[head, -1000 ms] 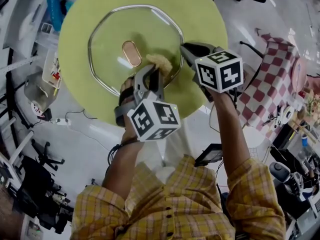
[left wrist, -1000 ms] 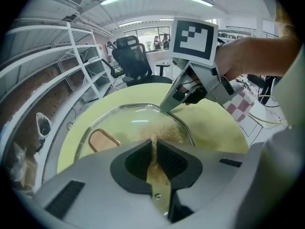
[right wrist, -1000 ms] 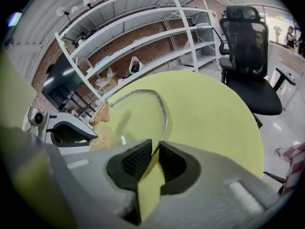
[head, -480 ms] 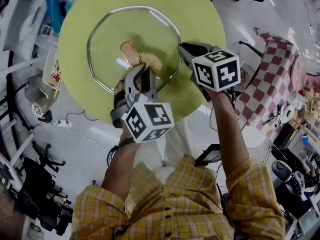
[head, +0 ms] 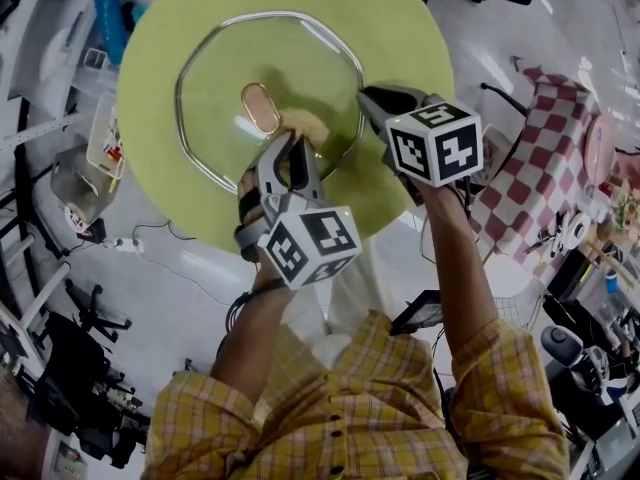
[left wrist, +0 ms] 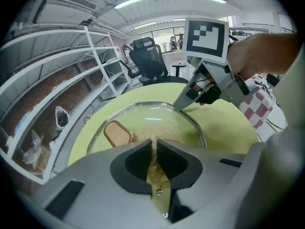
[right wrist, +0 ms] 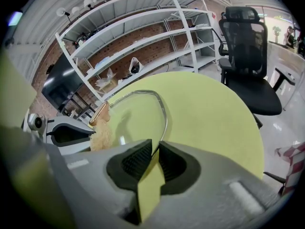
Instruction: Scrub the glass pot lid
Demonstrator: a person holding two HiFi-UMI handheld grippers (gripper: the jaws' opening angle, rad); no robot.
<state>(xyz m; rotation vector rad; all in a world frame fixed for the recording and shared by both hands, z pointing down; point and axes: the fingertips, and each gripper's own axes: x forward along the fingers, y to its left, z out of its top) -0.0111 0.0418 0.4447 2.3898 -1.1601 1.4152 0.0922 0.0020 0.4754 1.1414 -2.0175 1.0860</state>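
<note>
Lying flat on the round green table (head: 410, 38), the glass pot lid (head: 225, 68) has its near rim pinched between the almost-closed jaws of the right gripper (head: 364, 99). To that gripper's left, the left gripper (head: 296, 140) clamps a tan scrubbing pad (head: 306, 124), which rests on the glass just ahead of its jaws, beside the copper-coloured handle (head: 262, 108).

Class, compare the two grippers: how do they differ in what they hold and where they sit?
The left gripper clamps a tan pad; the right gripper pinches the rim of the lid. The left sits over the glass by the handle; the right at the edge. Both are shut.
</note>
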